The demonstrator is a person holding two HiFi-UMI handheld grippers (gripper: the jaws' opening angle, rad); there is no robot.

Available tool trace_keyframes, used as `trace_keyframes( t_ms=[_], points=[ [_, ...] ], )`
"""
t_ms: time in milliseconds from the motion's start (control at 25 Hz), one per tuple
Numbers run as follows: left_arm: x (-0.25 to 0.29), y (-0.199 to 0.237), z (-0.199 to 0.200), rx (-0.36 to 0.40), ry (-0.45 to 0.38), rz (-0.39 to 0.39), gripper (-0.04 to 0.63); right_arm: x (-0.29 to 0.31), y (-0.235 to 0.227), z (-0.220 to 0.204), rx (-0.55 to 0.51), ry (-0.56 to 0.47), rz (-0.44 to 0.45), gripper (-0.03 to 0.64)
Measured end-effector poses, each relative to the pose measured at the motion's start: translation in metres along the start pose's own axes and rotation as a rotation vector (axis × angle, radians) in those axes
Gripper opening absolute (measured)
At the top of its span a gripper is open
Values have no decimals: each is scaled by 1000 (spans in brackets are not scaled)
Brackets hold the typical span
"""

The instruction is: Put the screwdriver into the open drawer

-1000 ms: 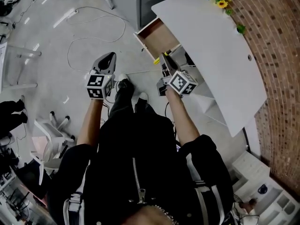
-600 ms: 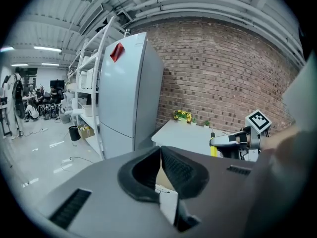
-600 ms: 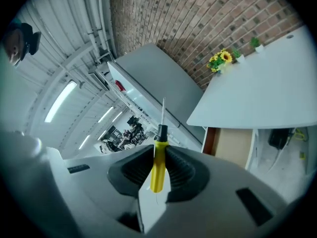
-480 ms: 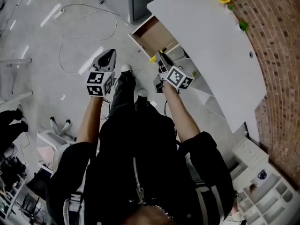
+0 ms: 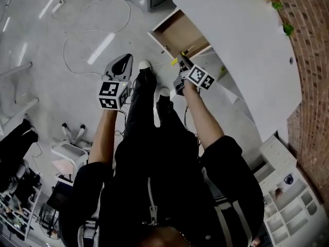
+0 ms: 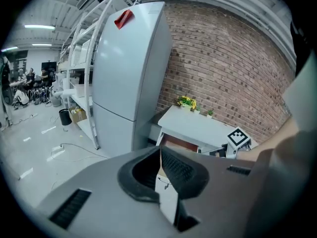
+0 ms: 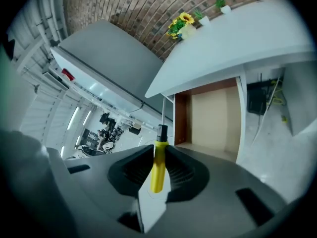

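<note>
One change: right gripper [image 7: 157, 162], clamped on the yellow screwdriver [image 7: 157, 171], has been carried closer to the open drawer [image 5: 180, 35]; insertion is judged next; left gripper [image 6: 159, 170] is held closed, empty.

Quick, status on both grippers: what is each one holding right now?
Left gripper: jaws closed, nothing between them.
Right gripper: jaws closed on the yellow-handled screwdriver.
</note>
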State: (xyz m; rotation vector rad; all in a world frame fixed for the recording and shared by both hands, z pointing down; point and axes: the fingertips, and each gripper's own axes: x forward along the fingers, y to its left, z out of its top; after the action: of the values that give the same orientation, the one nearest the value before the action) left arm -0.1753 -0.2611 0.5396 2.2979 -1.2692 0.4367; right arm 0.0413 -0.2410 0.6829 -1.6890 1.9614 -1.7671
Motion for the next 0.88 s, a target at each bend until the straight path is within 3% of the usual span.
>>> trace_keyframes(
  t_ms=[440, 680, 880],
  points=[
    [27, 31, -50, -35, 129, -63, 31, 91, -91, 8, 37, 14, -216, 83],
    [49, 32, -80, -13, 225, -120, 31, 133, -143, 19, 119, 37, -283, 83],
    [60, 35, -98, -17, 301, -145, 31, 159, -176, 17, 125, 76, -341, 83]
  ],
)
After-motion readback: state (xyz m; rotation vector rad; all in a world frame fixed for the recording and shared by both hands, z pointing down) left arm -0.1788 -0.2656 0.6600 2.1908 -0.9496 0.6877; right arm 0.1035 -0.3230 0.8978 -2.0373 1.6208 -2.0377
